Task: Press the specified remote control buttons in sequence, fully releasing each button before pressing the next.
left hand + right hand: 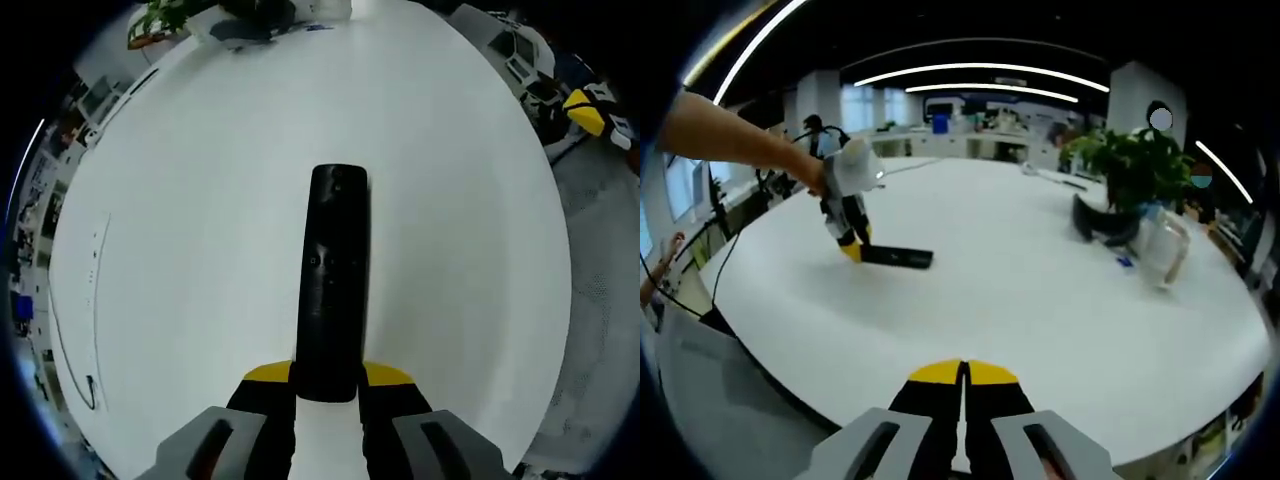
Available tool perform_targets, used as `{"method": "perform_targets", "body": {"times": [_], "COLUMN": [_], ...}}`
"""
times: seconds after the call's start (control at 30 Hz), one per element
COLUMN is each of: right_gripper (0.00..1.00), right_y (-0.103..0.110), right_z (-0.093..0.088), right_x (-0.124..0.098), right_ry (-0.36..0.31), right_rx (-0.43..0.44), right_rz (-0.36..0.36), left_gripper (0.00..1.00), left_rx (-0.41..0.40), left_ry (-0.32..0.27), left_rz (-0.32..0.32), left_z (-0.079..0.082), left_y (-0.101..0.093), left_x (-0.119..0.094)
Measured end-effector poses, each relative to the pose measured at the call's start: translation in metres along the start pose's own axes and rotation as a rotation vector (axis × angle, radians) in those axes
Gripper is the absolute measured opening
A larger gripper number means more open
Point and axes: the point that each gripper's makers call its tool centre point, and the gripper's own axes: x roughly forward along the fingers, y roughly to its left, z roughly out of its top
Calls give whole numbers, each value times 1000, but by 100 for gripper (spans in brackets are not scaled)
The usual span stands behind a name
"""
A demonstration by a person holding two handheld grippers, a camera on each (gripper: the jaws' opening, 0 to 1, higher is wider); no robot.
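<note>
Left tool [327, 385]: jaws clamped on near end of remote [333, 270]. Remote: long, slim, black, flat on white bench [200, 250], pointing away. Right tool [962, 385]: jaws closed, empty.

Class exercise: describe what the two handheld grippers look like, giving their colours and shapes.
Both match. The left gripper and the right gripper each have black jaws with yellow tips rising from grey, rounded housings.

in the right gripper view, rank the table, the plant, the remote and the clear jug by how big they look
1. Table, by far the largest.
2. Plant.
3. Remote and clear jug: alike in extent, so no ranking. The remote is long and thin, the jug taller and blurred near the edge.
</note>
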Motion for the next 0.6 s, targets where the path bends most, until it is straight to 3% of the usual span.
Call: {"method": "perform_targets", "body": {"times": [0.2,0.4,0.6], "right_gripper": [0,0,0], "right_y": [0,3,3], "right_z": [1,13,10], "right_x": [0,-7,-5], "right_ry": [-4,-56,-34], "right_rx": [7,33,26], "right_rz": [5,29,31], "left_gripper": [23,23,23], "left_rx": [-16,-18,-16], "left_ry": [-16,6,23], "left_rz": [3,4,4], "left_z": [-2,-3,-4], "left_y": [-20,-38,-55], "left_x": [-1,-2,-3]}}
